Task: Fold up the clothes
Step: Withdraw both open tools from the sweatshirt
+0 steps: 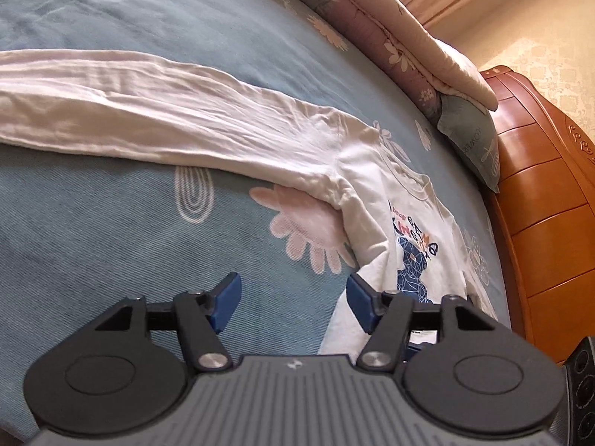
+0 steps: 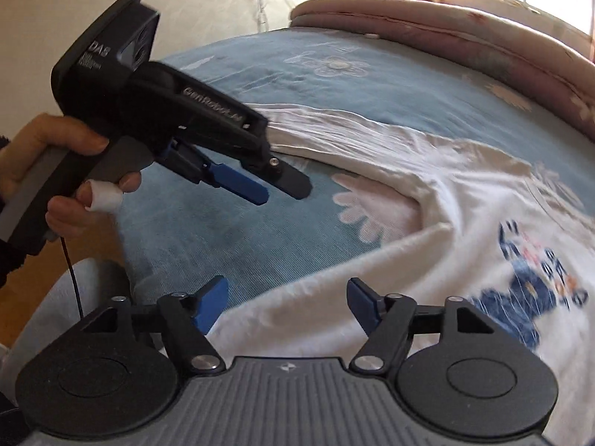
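Bed point(image 1: 111, 223) first: blue cover with pale flower prints, a rolled pink quilt point(image 1: 372, 37) along its far edge, a grey-green pillow point(image 1: 472, 141) against the wooden headboard point(image 1: 539, 193).

Shirt point(image 1: 372, 200) next — white, long-sleeved, lying on the cover with its printed front up. One sleeve point(image 1: 148, 107) runs out straight and flat, well away from the body. The blue bear print point(image 1: 412, 260) and the neckline show plainly, so the front panel is not turned under. From your right wrist view the near hem rides up in a loose ridge close below that gripper; the other sleeve is out of frame on both cameras.

Stage, as a judgement: the shirt lies spread, not folded. No crease line, no sleeve laid across the chest. What the pictures show as left is the whole fold — sleeves in, body doubled. Whether this is a spread-out start or a re-spread, one look cannot say.

Left gripper point(image 1: 293, 297): your hand point(image 2: 55, 171) holds it above the bare cover just beside the armpit of the shirt, jaws parted, nothing between them. One finger wears a white wrap.

Right gripper point(image 2: 286, 301): low over the hem, jaws wide apart, also holding nothing. Cloth sits under the gap, not in it.
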Demonstrator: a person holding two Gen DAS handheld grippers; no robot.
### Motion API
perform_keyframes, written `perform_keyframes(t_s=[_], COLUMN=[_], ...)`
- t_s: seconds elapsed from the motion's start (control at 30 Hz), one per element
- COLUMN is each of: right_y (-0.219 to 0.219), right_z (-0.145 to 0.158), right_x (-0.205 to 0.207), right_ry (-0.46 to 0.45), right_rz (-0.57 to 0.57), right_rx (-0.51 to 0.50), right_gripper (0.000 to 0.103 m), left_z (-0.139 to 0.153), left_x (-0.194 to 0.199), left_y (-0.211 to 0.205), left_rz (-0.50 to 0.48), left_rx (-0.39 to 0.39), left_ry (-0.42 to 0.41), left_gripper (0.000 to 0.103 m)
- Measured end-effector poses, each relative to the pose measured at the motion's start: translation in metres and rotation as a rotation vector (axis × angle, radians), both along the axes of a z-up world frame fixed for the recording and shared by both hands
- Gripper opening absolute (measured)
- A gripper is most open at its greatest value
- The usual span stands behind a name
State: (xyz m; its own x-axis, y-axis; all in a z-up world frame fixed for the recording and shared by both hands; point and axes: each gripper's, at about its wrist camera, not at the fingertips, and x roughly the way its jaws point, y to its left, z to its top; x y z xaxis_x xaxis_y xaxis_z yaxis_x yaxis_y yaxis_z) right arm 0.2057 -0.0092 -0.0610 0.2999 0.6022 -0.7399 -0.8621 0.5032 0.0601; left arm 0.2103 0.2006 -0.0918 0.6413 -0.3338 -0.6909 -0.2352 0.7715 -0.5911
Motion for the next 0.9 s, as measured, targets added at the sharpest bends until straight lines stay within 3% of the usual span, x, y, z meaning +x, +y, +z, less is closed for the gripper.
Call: perform_keyframes(t_s=[0.17, 0.27, 0.43, 0.57, 0.67, 0.73, 0.9], right_y=[0.052, 0.052, -0.001, -0.041, -0.069, -0.082, -0.105], right_z=[-0.017, -0.029, -0.027, -0.028, -0.031, -0.033, -0.033], right_x=[-0.002, 0.003, 0.014, 0.021, 0.029, 0.031, 0.033], right_ry=[-0.007, -0.021, -0.051, -0.025, 0.039, 0.051, 0.050], right_rz=[0.136, 0.129, 0.043, -0.023, -0.088, -0.118, -0.188], right_rx=[-0.098, -0.184, -0.242, -0.243, -0.189, -0.158, -0.109], right_gripper=[0.077, 0.077, 0.077, 0.080, 0.082, 0.087, 0.088], left_z=[0.002, 0.001, 0.000, -0.003, -0.007, -0.013, -0.035], left_x=[-0.005, -0.005, -0.002, 0.007, 0.012, 0.013, 0.016], left_y=[0.014, 0.014, 0.000, -0.021, -0.036, -0.045, -0.062], left_rz=[0.023, 0.008, -0.050, -0.106, -0.140, -0.153, -0.182], left_rx=[-0.006, -0.012, -0.021, -0.058, -0.092, -0.128, -0.288], left_ry=[-0.009, -0.008, -0.014, -0.022, -0.019, -0.007, 0.014], left_gripper=[0.067, 0.068, 0.069, 0.070, 0.071, 0.071, 0.071])
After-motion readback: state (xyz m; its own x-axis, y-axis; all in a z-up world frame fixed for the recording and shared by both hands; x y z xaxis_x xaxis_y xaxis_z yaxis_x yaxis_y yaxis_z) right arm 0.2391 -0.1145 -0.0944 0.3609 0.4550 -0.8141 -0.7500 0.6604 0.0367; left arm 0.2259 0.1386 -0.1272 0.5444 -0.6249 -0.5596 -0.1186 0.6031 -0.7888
